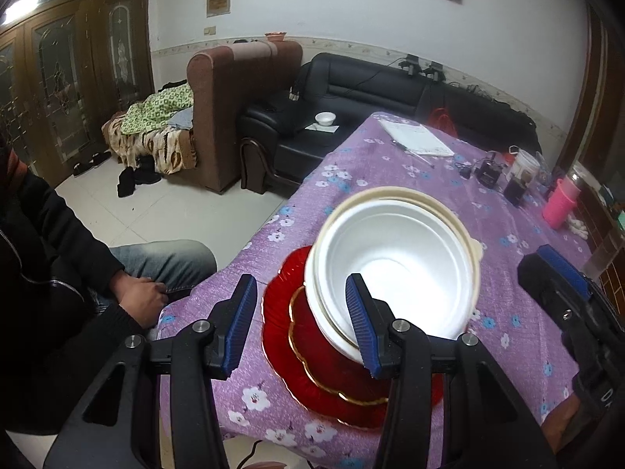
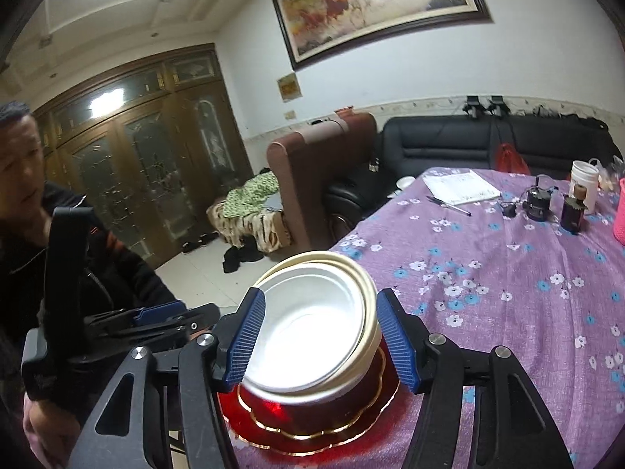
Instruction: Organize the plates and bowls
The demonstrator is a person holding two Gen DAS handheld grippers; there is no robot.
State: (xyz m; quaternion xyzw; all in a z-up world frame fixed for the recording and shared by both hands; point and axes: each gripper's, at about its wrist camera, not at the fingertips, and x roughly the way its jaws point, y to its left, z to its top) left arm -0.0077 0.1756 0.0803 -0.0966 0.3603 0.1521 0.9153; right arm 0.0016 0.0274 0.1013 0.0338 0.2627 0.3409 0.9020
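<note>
A white bowl (image 1: pixel 394 269) sits nested in a cream bowl (image 1: pixel 390 194), on a small red gold-rimmed plate (image 1: pixel 308 332) stacked on a larger red plate (image 1: pixel 273 312), near the table's front edge. My left gripper (image 1: pixel 302 312) is open above the stack's left side, one finger (image 1: pixel 361 320) over the white bowl's rim. In the right wrist view my right gripper (image 2: pixel 320 336) is open, its fingers on either side of the white bowl (image 2: pixel 308 332) and the cream bowl (image 2: pixel 371 297), above the red plates (image 2: pixel 312 430). Neither gripper holds anything.
The table has a purple flowered cloth (image 1: pixel 410 179). At its far end lie a notebook (image 1: pixel 416 136), a pen, dark jars (image 2: pixel 572 213), a white cup (image 2: pixel 584 183) and a pink cup (image 1: pixel 560 203). A seated person (image 1: pixel 58 265) is left; sofas stand behind.
</note>
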